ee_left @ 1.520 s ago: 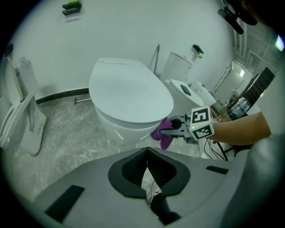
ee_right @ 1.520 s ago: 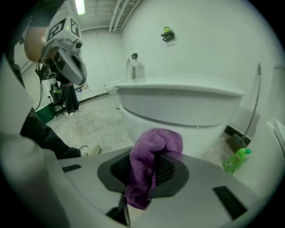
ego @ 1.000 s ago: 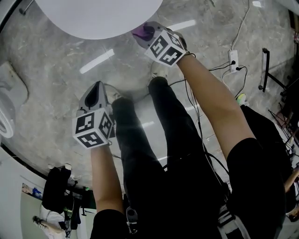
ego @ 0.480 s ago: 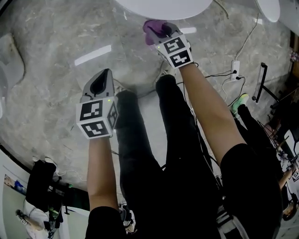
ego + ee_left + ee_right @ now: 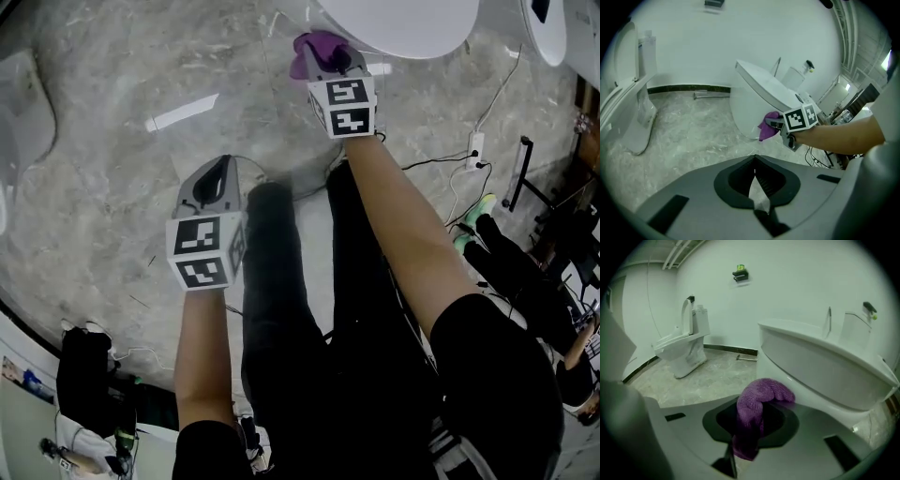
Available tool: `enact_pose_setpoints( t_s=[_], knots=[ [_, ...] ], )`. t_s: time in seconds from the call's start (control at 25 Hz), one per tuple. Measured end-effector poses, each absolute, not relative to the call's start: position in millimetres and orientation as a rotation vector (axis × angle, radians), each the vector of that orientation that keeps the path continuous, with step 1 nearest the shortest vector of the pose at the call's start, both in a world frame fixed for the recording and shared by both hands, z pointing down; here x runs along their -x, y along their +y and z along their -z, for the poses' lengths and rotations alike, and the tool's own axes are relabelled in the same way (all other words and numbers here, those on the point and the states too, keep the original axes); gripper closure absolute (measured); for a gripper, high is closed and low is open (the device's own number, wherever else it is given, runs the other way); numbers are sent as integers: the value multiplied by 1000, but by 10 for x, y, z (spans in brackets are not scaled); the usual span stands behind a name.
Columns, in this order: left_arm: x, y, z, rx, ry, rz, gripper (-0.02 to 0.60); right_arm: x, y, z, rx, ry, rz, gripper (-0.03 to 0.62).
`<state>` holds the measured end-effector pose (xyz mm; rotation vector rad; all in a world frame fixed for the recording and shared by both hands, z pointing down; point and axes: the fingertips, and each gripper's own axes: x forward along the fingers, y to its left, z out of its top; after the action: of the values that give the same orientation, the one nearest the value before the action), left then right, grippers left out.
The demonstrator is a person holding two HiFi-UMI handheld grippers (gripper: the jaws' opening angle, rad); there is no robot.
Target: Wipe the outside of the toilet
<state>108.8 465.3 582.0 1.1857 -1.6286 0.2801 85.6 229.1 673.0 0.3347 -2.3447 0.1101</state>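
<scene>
The white toilet (image 5: 398,21) shows at the top of the head view; in the right gripper view its bowl (image 5: 825,366) fills the right side. My right gripper (image 5: 322,54) is shut on a purple cloth (image 5: 758,408), whose bunched top rests against the bowl's lower outside wall. In the left gripper view the cloth (image 5: 768,125) sits at the base of the toilet (image 5: 759,98). My left gripper (image 5: 754,174) hangs over the marble floor, left of and behind the right one. It is shut with nothing in it.
A second toilet (image 5: 682,345) stands by the wall to the left. A metal bar (image 5: 710,95) lies along the wall's foot. Cables and a power strip (image 5: 475,145) lie on the floor at right, near a black stand (image 5: 520,173). Black-trousered legs (image 5: 281,281) stand between my grippers.
The head view has swung, so the toilet now sits further right. My right gripper with the cloth has stayed at the bowl's edge. The left gripper has shifted slightly.
</scene>
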Motion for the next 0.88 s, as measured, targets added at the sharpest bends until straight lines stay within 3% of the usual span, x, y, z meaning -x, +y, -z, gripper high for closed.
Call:
enact_pose_setpoints(
  t_s=[0.88],
  knots=[
    [-55, 4858, -6025, -1256, -1585, -325, 574, -117, 2182, -6619, -970, -2402, -455, 512]
  ],
)
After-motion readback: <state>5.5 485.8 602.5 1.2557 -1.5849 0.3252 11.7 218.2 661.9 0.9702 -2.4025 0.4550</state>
